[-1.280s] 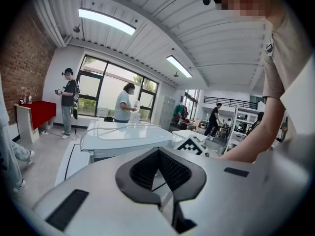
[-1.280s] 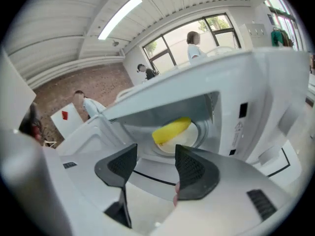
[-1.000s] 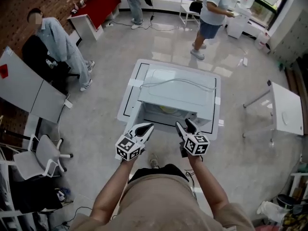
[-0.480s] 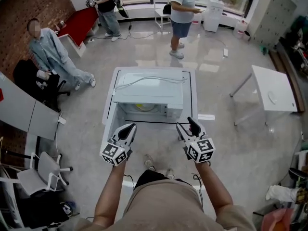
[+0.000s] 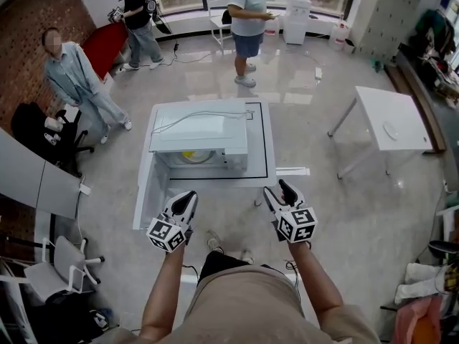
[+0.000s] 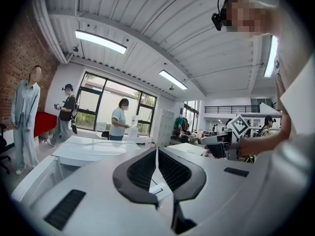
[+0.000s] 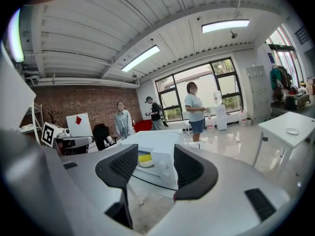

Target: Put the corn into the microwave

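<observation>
A white microwave (image 5: pixel 199 129) stands on a white table (image 5: pixel 259 149), its front opening facing me. Something yellow, likely the corn (image 5: pixel 192 156), lies inside the opening; the right gripper view also shows the yellow corn (image 7: pixel 144 158) in the microwave (image 7: pixel 160 161). My left gripper (image 5: pixel 183 203) hovers off the table's near edge, jaws together and empty. The right gripper (image 5: pixel 280 193) is level with it, to the right of the table's near corner, open and empty. In the left gripper view the left gripper (image 6: pixel 156 165) points over the microwave's top (image 6: pixel 88 149).
A second white table (image 5: pixel 391 124) stands at the right. Three people are around: one (image 5: pixel 72 77) at the left, one (image 5: pixel 136 16) at the far left back, one (image 5: pixel 247 13) behind the table. Office chairs (image 5: pixel 61 246) and a grey partition (image 5: pixel 36 185) line the left side.
The view has swung, so the table and microwave now sit further left and further off. Both grippers stay low in front of me, the left one slightly lower and more to the left.
</observation>
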A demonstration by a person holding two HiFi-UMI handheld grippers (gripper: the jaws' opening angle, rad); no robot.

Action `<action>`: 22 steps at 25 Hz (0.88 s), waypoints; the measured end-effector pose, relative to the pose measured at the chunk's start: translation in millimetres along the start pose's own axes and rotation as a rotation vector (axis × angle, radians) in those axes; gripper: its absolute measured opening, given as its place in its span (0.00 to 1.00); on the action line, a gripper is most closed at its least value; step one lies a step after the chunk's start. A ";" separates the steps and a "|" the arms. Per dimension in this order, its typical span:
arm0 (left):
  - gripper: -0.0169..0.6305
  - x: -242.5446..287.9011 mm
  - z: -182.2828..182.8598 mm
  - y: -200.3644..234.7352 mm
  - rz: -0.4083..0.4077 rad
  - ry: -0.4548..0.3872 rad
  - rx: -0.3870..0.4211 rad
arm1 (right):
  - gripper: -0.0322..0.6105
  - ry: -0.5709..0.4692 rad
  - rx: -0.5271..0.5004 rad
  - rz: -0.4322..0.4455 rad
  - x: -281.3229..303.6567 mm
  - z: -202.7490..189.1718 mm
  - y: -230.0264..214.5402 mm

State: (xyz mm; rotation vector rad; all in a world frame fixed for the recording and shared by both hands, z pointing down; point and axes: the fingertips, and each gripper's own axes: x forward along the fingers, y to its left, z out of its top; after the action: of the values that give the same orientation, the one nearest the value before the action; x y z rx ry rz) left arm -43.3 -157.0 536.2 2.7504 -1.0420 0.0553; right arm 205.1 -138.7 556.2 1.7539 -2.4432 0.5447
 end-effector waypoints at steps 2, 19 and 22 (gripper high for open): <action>0.04 0.3 -6.3 -6.0 -0.004 0.014 -0.004 | 0.34 0.022 0.016 -0.023 -9.4 -7.4 -7.0; 0.04 11.3 -12.1 -33.6 -0.019 0.023 -0.014 | 0.24 -0.033 -0.009 -0.014 -33.2 1.7 -16.2; 0.04 10.3 -11.7 -36.5 -0.023 0.025 -0.013 | 0.22 -0.016 -0.006 -0.037 -37.7 -3.9 -20.9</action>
State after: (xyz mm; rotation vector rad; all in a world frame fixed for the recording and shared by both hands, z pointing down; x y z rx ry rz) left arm -11.1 -134.7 542.4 2.7423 -1.0005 0.0789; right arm 236.8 -109.3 554.5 1.8040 -2.4153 0.5219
